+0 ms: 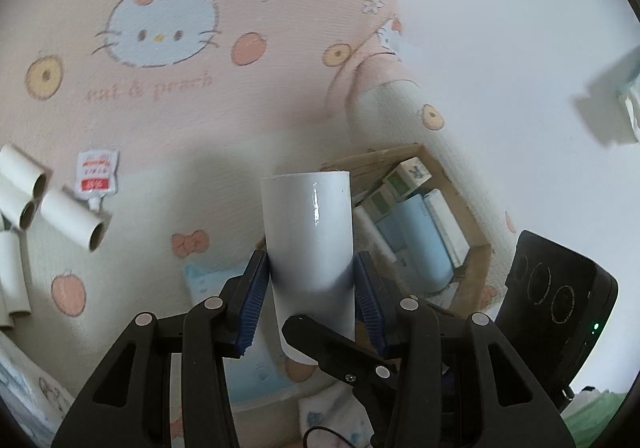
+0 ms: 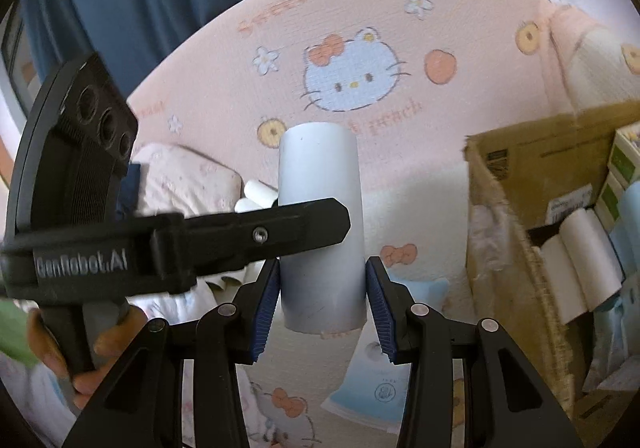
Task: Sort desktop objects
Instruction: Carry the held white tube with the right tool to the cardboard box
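White roll (image 1: pixel 308 244) between both grippers, mid-handover

Left gripper (image 1: pixel 312 288) clamped on roll; right gripper (image 2: pixel 322 296) pads flanking same roll, contact unclear; long axis along fingers; cardboard box (image 2: pixel 516 184) to right

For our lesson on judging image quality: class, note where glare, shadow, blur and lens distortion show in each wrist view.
Left wrist view: a bright glare streak runs down the white roll; its shadow darkens the printed cloth behind; the picture edges bend and go dark. Right wrist view: the roll looks matte, without glare; the cardboard box and the cloth's lettering are soft; the other gripper's finger crosses in front.
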`<state>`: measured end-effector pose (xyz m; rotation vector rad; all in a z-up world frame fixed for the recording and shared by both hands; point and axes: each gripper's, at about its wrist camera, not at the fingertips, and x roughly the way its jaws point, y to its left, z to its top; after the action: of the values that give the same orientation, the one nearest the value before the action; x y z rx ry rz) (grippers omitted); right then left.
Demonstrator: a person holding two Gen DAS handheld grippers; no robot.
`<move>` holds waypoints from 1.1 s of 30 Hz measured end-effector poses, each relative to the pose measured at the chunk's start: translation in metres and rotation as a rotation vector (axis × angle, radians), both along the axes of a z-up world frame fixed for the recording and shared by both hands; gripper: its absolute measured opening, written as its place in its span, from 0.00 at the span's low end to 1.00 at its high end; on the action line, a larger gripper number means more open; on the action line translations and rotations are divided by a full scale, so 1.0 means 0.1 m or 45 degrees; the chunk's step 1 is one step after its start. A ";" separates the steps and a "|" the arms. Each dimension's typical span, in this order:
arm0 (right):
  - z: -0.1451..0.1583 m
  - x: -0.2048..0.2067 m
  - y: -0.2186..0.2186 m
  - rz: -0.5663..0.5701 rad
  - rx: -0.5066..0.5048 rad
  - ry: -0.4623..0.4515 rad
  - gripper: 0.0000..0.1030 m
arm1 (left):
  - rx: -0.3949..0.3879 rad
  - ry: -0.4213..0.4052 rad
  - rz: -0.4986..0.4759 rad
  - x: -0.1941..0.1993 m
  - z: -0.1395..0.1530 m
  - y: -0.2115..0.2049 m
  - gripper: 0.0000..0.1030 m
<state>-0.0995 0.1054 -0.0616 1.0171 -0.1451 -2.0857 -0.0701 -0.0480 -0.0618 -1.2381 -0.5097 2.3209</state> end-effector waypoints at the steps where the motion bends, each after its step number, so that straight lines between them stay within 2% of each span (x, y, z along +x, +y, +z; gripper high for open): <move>1: 0.03 -0.01 0.05 -0.010 -0.005 0.009 0.39 | -0.001 0.000 -0.012 -0.02 0.03 0.05 0.46; 8: 0.29 -0.11 0.34 -0.076 0.017 0.063 0.39 | -0.022 0.026 -0.103 -0.17 0.24 0.39 0.46; 14: 0.39 -0.22 0.51 -0.136 0.092 0.090 0.39 | -0.069 0.026 -0.173 -0.35 0.35 0.73 0.46; 19: 0.43 -0.36 0.68 -0.168 0.102 0.090 0.39 | -0.087 0.013 -0.239 -0.47 0.40 1.00 0.46; 23: 0.42 -0.49 0.83 -0.180 0.129 0.058 0.39 | -0.094 -0.030 -0.277 -0.59 0.36 1.17 0.46; 33: 0.24 -0.88 1.15 -0.154 0.089 -0.143 0.39 | -0.131 -0.228 -0.313 -0.90 0.17 1.53 0.46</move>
<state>-0.1876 0.2199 -0.0379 1.1948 -0.1956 -2.1553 -0.1604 0.1054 -0.0446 -1.4773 -0.2795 2.0641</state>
